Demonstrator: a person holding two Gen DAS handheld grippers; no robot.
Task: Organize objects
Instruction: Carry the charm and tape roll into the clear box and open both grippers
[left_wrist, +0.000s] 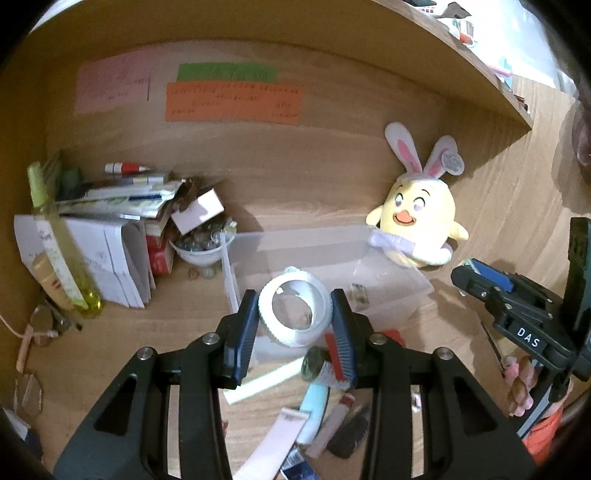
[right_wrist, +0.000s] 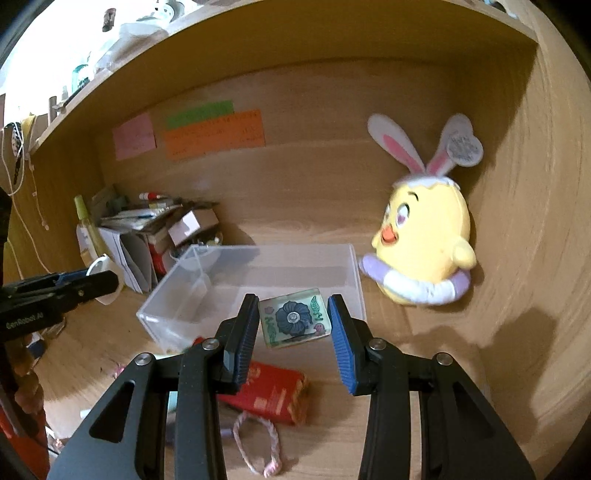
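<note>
Left gripper (left_wrist: 295, 321): clamped on white tape roll (left_wrist: 293, 312), above clear box (left_wrist: 332, 243).
Right gripper (right_wrist: 293, 325): clamped on patterned square tile (right_wrist: 293, 318), near box's right end.
Box: on table (left_wrist: 314, 192), left of plush chick (left_wrist: 421, 218).

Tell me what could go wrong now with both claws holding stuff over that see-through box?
The left claw pinches the white tape roll only by its round sides, so it might slip and drop onto the clutter below. The right claw holds the flower tile tilted, so it could twist loose. The clear box sits close to the chick plush, so a bump might knock the toy over.
</note>
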